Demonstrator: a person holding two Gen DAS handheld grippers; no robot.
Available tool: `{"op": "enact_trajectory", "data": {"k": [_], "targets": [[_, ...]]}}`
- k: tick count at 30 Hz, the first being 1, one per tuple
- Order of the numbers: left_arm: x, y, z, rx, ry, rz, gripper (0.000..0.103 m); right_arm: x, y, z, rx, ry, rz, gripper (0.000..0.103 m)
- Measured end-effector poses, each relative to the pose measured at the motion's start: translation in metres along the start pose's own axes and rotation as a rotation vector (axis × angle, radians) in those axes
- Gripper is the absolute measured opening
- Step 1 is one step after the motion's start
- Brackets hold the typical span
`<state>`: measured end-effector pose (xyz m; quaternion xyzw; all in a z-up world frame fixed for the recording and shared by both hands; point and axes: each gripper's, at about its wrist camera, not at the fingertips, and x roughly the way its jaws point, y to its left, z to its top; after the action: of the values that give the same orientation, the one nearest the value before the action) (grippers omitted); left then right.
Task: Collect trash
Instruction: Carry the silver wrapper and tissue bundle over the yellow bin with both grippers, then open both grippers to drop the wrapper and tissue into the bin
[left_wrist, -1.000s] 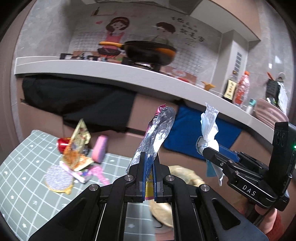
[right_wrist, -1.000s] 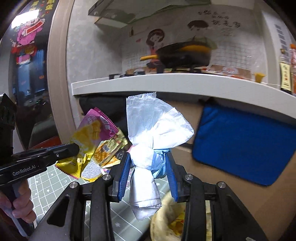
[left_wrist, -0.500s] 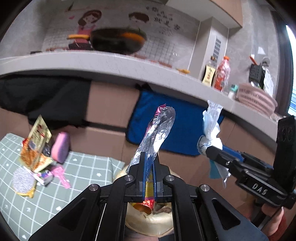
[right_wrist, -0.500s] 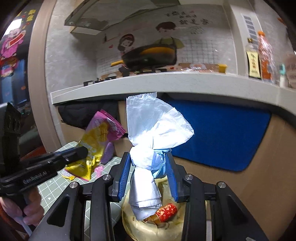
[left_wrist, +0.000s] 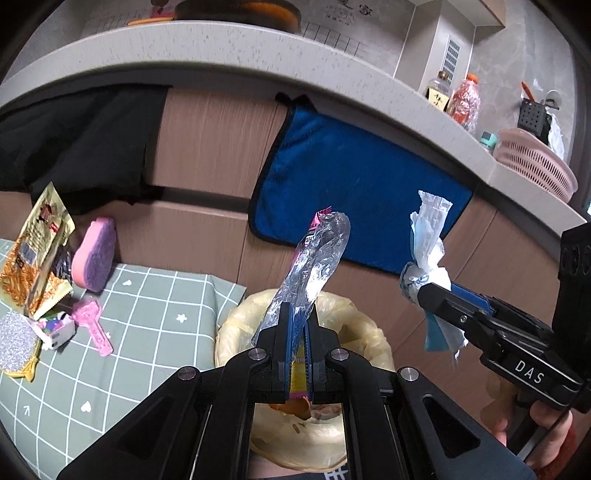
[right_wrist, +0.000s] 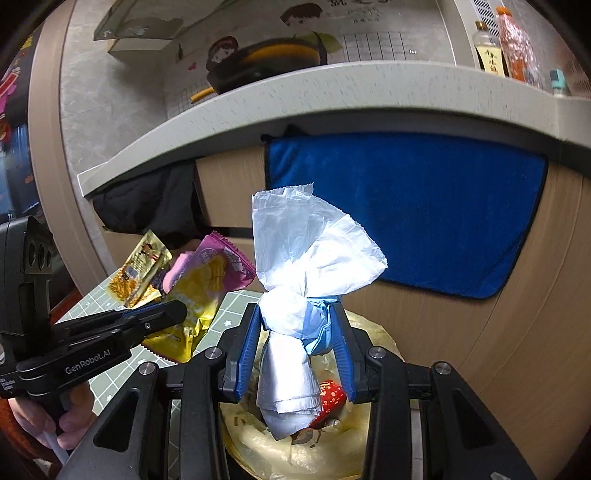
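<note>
Two pieces of trash poised over the lined bin (left_wrist: 369, 328), ready to drop: left gripper (left_wrist: 300, 332) clamped on a snack wrapper (left_wrist: 314, 266), right gripper (right_wrist: 295, 347) pinching a wadded plastic bag (right_wrist: 303, 258).

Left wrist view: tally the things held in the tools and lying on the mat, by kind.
Snack packets: 2, foil packet in left tool, gold packet on mat
Plastic bundle: 1, in right tool
Scrubbers: 2, pink sponge, silver pad
Pink plastic piece: 1
Small carton: 1
Total: 7
</note>
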<state>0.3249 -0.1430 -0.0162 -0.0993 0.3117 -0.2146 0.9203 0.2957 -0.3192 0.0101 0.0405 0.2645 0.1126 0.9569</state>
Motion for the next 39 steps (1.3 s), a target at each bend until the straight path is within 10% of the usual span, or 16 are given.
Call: {"op": "enact_trajectory", "data": {"k": [21,24,28,39], "targets": [[0.048,0.01,-0.016,-0.03,0.105,-0.039,0.006,0.05,-0.018,-0.021,0.059,0.105,0.003,0.036],[0.055,0.016,-0.017,-0.052,0.139,-0.087,0.011,0.054,-0.023,-0.025,0.081,0.116,0.009,0.037],[0.054,0.025,-0.017,-0.113,0.149,-0.147,0.043,0.065,-0.028,-0.032,0.122,0.161,0.021,0.041],[-0.011,0.021,0.004,-0.104,0.051,-0.153,0.043,0.025,-0.001,-0.013,0.095,0.101,0.021,0.049]]}}
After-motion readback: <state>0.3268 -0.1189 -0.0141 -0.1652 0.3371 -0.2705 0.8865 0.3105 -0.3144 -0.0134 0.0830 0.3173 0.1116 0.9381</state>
